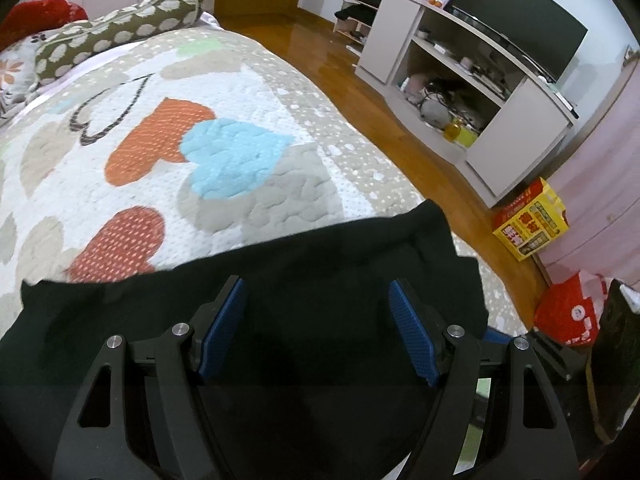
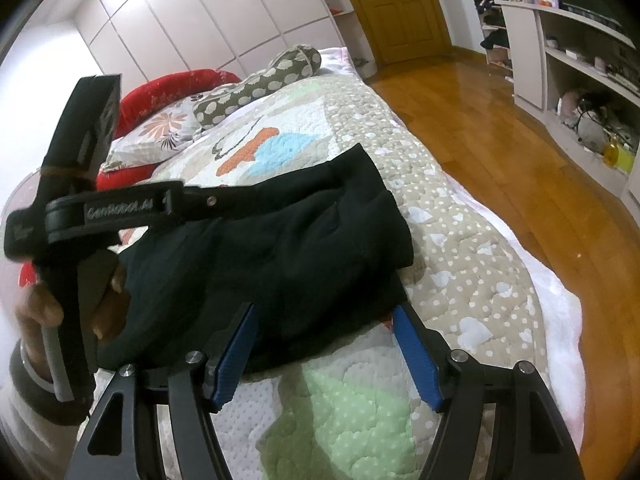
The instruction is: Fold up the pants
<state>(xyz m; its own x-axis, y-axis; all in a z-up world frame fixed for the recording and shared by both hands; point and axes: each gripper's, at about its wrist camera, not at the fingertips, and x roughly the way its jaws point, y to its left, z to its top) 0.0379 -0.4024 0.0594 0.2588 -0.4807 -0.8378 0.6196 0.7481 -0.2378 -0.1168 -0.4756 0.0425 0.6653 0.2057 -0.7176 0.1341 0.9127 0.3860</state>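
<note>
Black pants [image 2: 272,264] are laid folded on the quilted bed [image 2: 460,216]; left claw [image 1: 316,328] and right claw [image 2: 324,350] are spread wide, apparently gripping nothing.

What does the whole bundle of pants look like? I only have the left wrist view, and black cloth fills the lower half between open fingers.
Observer: In the right wrist view the black pants lie as a compact folded bundle on the quilt, near the bed's floor-side edge.
Operator: Is the right gripper holding any of it?
Observer: No. The right gripper is open, its blue pads straddling the bundle's near edge without pinching it.
Operator: And where does my left gripper sit relative to the bundle?
Observer: The left gripper comes in from the bundle's left side, held by the person's hand, reaching over the cloth; from that view I cannot tell whether it touches.
</note>
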